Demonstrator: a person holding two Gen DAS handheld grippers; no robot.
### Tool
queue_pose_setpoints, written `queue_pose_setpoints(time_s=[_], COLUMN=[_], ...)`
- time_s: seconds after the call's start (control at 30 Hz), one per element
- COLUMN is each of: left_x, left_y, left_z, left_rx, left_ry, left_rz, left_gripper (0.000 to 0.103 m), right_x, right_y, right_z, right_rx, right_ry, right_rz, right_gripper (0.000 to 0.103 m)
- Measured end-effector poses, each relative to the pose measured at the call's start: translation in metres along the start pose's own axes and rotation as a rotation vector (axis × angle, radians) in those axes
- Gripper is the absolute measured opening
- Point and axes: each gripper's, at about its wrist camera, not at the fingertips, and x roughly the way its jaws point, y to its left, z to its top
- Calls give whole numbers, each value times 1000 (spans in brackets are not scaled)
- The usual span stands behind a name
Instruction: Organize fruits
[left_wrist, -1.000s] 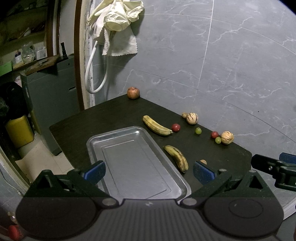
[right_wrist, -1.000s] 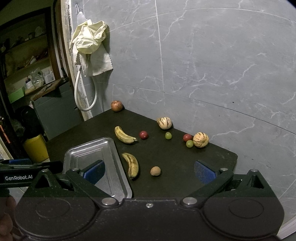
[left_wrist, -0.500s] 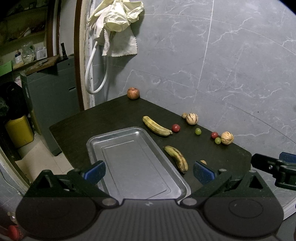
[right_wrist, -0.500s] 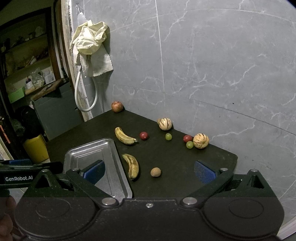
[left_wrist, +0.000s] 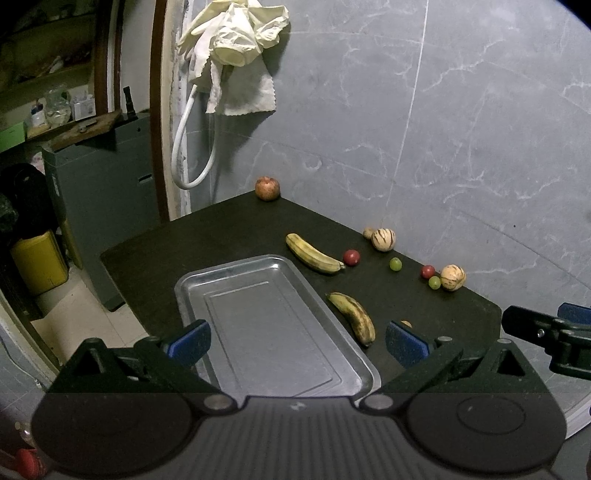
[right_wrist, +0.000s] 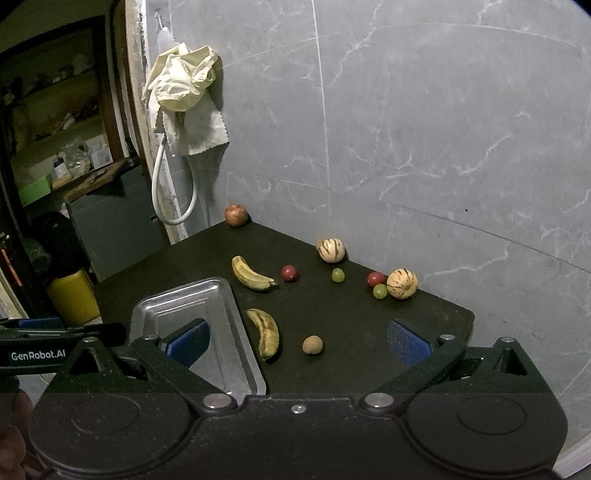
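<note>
While nothing sits in the tray (left_wrist: 269, 325) yet, we start from the dark bench (right_wrist: 332, 314) that carries it, with every fruit loose to its right. We hold the left tool (left_wrist: 295, 341) released over the tray and the right tool (right_wrist: 297, 341) released too, both gripping nothing. Our likeliest first pick is the near banana (right_wrist: 265, 332), lying just beside the tray's right rim, its long axis running roughly along that rim, away from us. It sits ahead and slightly left of the right tool, which we judge the nearer. Smaller still, the brown nut-like fruit (right_wrist: 312, 344) rests just right of that banana.
</note>
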Motion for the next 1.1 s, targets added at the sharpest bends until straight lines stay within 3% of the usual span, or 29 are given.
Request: queue_pose_setpoints(time_s=[0.63,1.1], left_x=[-9,-4], left_y=[6,23], left_z=[-6,-46], left_rx=[-17,-89], left_ry=[-29,68], left_rz=[-14,-104], left_gripper=[103,103], right_x=[-10,-42], right_y=[8,-1], right_z=[0,-31], right_rx=[-19,7], right_ry=[-26,54], right_rz=[-1,-38], right_gripper=[102,102])
